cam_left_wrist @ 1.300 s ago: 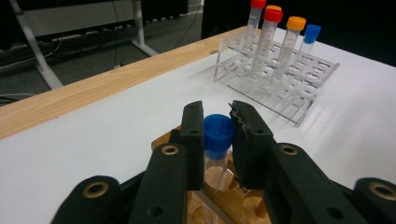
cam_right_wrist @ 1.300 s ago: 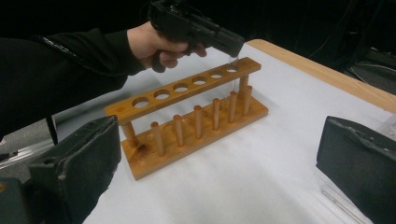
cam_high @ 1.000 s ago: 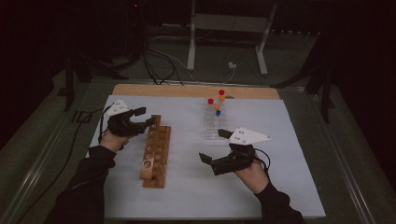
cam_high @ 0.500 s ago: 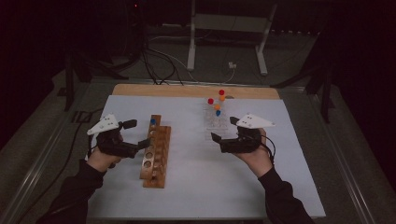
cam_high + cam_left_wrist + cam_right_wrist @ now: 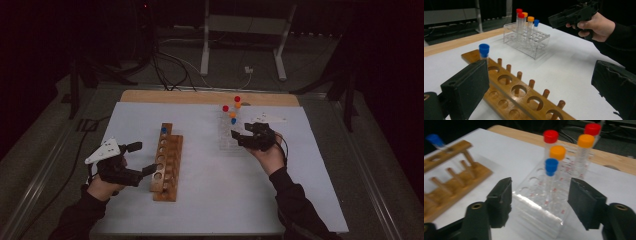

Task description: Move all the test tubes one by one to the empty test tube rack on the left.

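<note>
While the right gripper [image 5: 540,200] faces the clear rack [image 5: 231,140], its jaws, which have just been closing, stand apart with nothing pinched; the near blue-capped tube [image 5: 551,173] stands upright in that rack, between the jaws but untouched. Four more tubes with red and orange caps stand upright behind it. The wooden rack [image 5: 166,161] lies lengthwise away from the person and holds one blue-capped tube [image 5: 484,51] at its far end. The left gripper [image 5: 142,159] is spread wide and empty beside it. The right gripper view is blurred.
</note>
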`<action>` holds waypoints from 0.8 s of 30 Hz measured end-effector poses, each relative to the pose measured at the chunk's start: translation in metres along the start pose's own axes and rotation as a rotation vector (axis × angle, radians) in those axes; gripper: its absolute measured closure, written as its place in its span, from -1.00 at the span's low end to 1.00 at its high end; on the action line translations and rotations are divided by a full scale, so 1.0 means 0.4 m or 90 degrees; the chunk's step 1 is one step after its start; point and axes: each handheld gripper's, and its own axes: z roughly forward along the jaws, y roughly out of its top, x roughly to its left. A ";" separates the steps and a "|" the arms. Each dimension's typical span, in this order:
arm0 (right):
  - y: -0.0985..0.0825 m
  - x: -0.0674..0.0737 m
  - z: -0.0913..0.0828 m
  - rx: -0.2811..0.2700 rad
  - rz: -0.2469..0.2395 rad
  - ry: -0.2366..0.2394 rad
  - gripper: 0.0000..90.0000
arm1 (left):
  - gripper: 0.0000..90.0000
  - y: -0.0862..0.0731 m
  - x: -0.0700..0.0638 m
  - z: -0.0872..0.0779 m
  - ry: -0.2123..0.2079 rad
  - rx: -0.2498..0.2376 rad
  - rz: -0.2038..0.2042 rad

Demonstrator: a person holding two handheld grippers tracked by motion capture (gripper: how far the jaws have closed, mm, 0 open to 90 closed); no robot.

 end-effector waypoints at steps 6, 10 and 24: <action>0.005 -0.015 0.051 0.038 0.032 -0.009 0.04 | -0.95 -0.008 0.003 -0.003 0.007 0.002 -0.002; 0.009 -0.019 0.075 0.062 0.048 -0.013 0.19 | -0.95 -0.011 0.004 -0.002 0.009 0.004 -0.001; 0.020 -0.019 0.117 0.078 0.051 -0.036 0.57 | -0.95 -0.013 0.006 0.001 0.001 0.010 -0.003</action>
